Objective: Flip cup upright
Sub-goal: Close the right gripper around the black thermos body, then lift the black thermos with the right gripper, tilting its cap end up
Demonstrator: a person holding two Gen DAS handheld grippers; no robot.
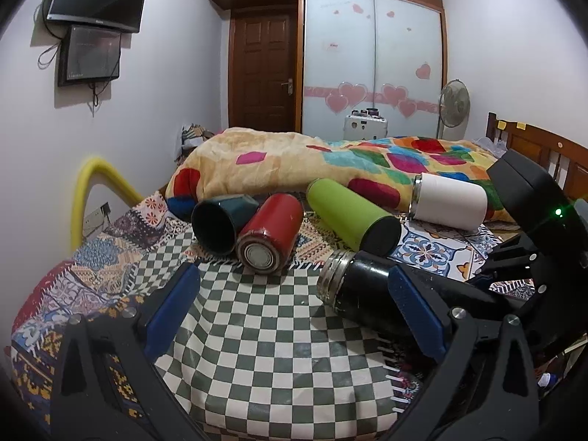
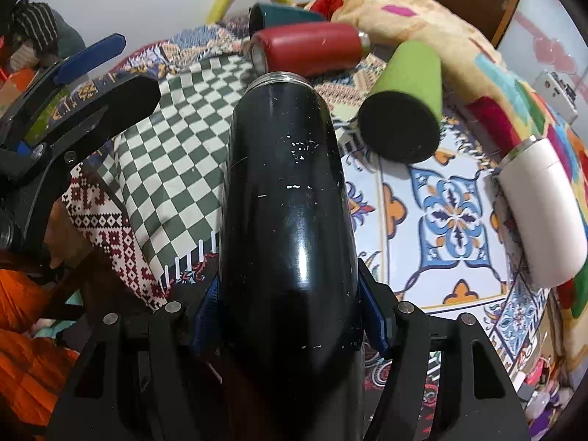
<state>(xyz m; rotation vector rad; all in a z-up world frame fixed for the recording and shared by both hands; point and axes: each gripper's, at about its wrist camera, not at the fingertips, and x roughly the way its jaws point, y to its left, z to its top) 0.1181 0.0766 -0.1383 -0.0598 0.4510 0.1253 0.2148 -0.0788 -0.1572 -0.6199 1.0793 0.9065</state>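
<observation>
A black flask (image 2: 286, 198) lies on its side on the bed, its threaded metal mouth pointing away. My right gripper (image 2: 288, 316) is shut on the black flask near its base; blue pads press both sides. In the left wrist view the black flask (image 1: 352, 286) lies at right, with the right gripper's body behind it. My left gripper (image 1: 294, 294) is open and empty over the checkered cloth (image 1: 257, 330), its right blue finger beside the flask. It shows at left in the right wrist view (image 2: 92, 73).
Other cups lie on their sides: dark teal (image 1: 217, 224), red (image 1: 268, 235), green (image 1: 349, 213), white (image 1: 448, 202). A rolled colourful blanket (image 1: 294, 161) lies behind them. A yellow rail (image 1: 88, 191) stands at left. The wooden headboard (image 1: 533, 147) is at right.
</observation>
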